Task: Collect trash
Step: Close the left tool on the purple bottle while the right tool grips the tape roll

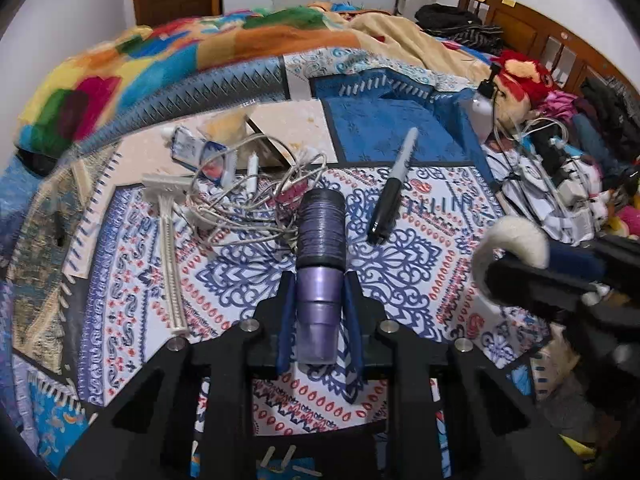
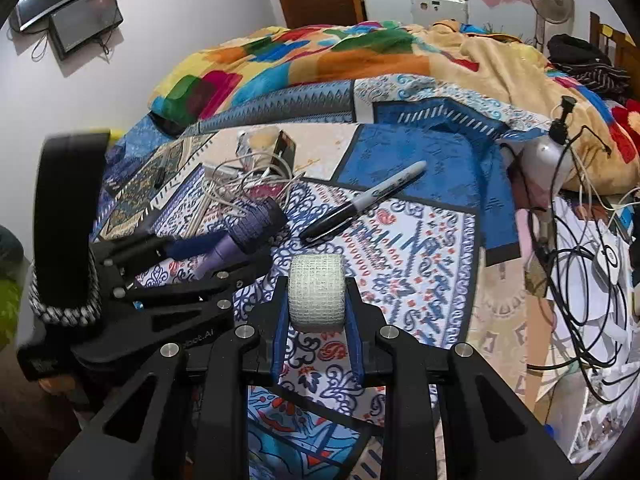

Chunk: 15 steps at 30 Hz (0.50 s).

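Patterned bedspread (image 1: 400, 280) (cluttered) fronts a colourful blanket (image 1: 160, 52).

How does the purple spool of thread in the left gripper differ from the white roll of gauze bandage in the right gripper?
The purple spool of thread is long, narrow and dark, with a glossy bare core; the white roll of gauze bandage is short, squat and pale, with a mesh texture. The spool points lengthwise out past the left gripper, while the bandage roll sits crosswise in the right gripper. Both are wound cylinders, each clamped between blue pads.

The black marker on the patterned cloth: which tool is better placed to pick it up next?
Neither is free. The left tool grips the purple spool; the right tool grips the white bandage roll. The black marker lies nearer the left.
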Each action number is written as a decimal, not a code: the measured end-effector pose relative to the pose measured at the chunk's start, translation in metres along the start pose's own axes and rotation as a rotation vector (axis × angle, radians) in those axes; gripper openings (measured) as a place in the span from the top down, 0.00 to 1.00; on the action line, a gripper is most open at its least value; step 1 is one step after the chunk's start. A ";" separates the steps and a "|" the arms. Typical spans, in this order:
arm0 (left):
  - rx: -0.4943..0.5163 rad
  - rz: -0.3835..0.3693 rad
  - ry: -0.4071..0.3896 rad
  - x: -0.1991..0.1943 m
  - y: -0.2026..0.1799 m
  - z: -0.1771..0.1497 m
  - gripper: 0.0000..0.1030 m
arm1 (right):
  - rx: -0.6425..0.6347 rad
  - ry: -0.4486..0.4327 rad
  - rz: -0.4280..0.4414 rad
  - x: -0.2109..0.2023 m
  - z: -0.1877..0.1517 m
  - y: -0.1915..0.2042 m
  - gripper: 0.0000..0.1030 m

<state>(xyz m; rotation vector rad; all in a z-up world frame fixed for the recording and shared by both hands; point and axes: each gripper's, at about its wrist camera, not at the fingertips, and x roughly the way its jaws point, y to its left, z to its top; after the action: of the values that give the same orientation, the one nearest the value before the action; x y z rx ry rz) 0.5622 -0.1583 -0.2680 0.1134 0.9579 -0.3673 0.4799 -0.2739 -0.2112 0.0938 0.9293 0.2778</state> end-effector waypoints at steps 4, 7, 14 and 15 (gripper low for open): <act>-0.019 -0.010 0.022 -0.007 -0.006 -0.004 0.78 | 0.005 -0.007 -0.015 -0.010 0.001 -0.003 0.78; -0.045 -0.019 0.016 -0.023 -0.008 -0.008 0.78 | 0.003 -0.011 -0.021 -0.020 0.000 -0.003 0.78; -0.097 -0.020 -0.046 -0.090 -0.009 -0.013 0.78 | -0.006 -0.056 -0.017 -0.059 0.005 0.005 0.78; -0.099 -0.015 -0.061 -0.102 -0.009 -0.013 0.78 | -0.009 -0.066 -0.016 -0.067 0.006 0.008 0.78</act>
<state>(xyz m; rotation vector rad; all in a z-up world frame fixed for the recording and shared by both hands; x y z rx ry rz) 0.4956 -0.1373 -0.1914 0.0046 0.9157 -0.3345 0.4449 -0.2843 -0.1544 0.0865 0.8628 0.2631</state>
